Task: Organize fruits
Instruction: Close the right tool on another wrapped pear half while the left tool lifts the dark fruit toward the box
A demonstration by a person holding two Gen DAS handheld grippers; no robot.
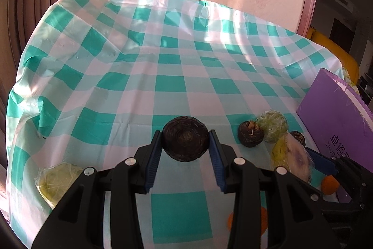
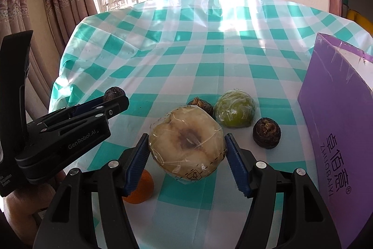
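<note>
My left gripper [image 1: 185,135] is shut on a dark brown round fruit [image 1: 185,144] and holds it just above the checked tablecloth [image 1: 167,83]. In the right wrist view that left gripper [image 2: 116,100] comes in from the left with the dark fruit [image 2: 114,93] at its tip. My right gripper [image 2: 186,140] is shut on a plastic-wrapped pale cut fruit [image 2: 186,144], cut face toward the camera. The left wrist view shows this wrapped fruit [image 1: 296,155] at the right, one blue finger [image 1: 322,161] beside it.
On the cloth lie a wrapped green fruit [image 2: 234,111], two dark fruits [image 2: 267,132] [image 2: 200,104] and an orange [image 2: 139,188]. A purple box [image 2: 335,120] stands at the right. Another wrapped greenish fruit [image 1: 58,181] lies near the left. A hand [image 2: 18,202] shows low left.
</note>
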